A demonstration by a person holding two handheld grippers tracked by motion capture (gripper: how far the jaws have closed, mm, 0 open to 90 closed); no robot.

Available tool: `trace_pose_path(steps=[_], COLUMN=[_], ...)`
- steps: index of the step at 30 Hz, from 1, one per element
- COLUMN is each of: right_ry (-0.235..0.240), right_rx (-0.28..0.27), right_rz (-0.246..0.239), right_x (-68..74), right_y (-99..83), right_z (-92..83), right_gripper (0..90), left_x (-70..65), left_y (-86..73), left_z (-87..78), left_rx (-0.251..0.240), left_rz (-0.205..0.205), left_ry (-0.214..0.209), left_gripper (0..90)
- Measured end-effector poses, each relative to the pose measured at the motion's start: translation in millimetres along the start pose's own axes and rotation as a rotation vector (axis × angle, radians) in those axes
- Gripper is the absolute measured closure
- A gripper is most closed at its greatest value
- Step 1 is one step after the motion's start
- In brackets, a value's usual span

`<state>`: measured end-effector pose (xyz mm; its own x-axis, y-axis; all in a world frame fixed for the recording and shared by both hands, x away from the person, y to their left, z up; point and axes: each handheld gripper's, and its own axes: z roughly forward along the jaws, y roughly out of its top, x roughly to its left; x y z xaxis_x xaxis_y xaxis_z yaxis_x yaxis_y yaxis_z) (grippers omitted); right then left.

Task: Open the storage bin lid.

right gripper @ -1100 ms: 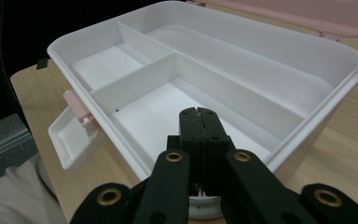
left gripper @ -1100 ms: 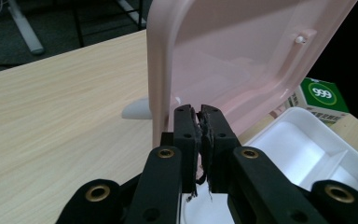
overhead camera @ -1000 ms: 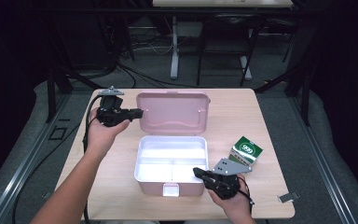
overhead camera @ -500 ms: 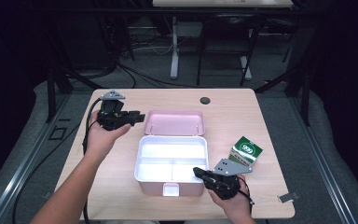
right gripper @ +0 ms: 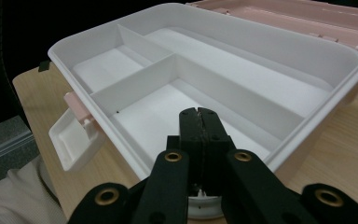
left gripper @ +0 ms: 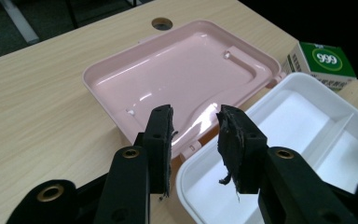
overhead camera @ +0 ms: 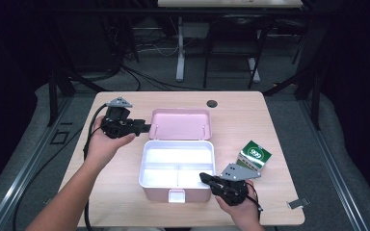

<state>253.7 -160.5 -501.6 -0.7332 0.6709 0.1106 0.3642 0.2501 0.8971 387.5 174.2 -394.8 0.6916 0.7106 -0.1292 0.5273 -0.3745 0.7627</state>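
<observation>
My left hand-held gripper [overhead camera: 147,127] has just been opening, nothing between its jaws, beside the flat pink plastic lid [overhead camera: 180,124]. My right hand-held gripper [overhead camera: 206,177], clenched, steadies the white compartmented plastic box [overhead camera: 178,165]; filling it probably comes next.

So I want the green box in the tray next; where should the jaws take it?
Grip the green box across its two long side faces, coming down from above. It stands free on the table right of the tray, so its sides look reachable.
</observation>
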Motion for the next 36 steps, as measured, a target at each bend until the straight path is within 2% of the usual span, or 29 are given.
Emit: trace_pose_path(steps=[4,8,10,13,15,16,17,18,19,24,27,30,36], right_ry=[-0.010,-0.004,-0.007,-0.015,0.002,-0.004,-0.004,-0.001,-0.002,-0.006,-0.008,-0.008,-0.022], right_rx=[0.005,0.001,-0.001,-0.002,-0.008,-0.017,-0.012,-0.018,-0.027,-0.036,-0.044,-0.056,-0.073], right_rz=[0.004,0.013,0.009,0.009,0.015,0.012,0.009,0.008,0.014,0.021,0.023,0.032,0.041], right_x=[1.3,1.1,1.4,1.7,1.8,2.8,3.0,2.6,2.4,0.0,-1.3,-2.7,-8.4], right_y=[0.6,0.7,0.7,1.3,2.5,3.2,4.2,5.4,6.2,8.2,9.6,10.1,10.7], right_z=[-0.3,0.1,0.3,0.1,-0.9,-1.3,-2.7,-4.1,-4.5,-7.9,-10.5,-13.2,-18.3], right_gripper=[88.3,85.7,84.7,82.0,80.9,80.7,80.6,80.2,79.9,79.1,78.4,77.1,74.9], left_x=[-6.0,-12.3,-14.2,-16.5,-18.5,-19.9,-22.6,-22.6,-26.8,-36.4,-43.2,-46.4,-54.6], left_y=[3.5,7.6,9.4,11.8,12.7,12.9,12.9,12.9,13.2,15.3,17.2,18.0,21.0], left_z=[-2.6,-6.2,-6.8,-5.7,-4.1,-3.0,-1.1,-1.1,0.5,2.4,5.6,9.6,17.5], left_rx=[0.040,0.061,0.063,0.091,0.117,0.130,0.153,0.153,0.183,0.245,0.299,0.342,0.397], left_rz=[0.047,0.110,0.123,0.153,0.176,0.192,0.221,0.221,0.258,0.337,0.382,0.408,0.464], left_ry=[0.004,0.043,0.041,0.039,0.029,0.028,0.023,0.023,0.012,-0.027,-0.051,-0.076,-0.076], left_gripper=[64.3,64.3,64.6,65.5,65.5,65.4,65.4,65.4,65.5,66.5,68.2,72.8,74.5])
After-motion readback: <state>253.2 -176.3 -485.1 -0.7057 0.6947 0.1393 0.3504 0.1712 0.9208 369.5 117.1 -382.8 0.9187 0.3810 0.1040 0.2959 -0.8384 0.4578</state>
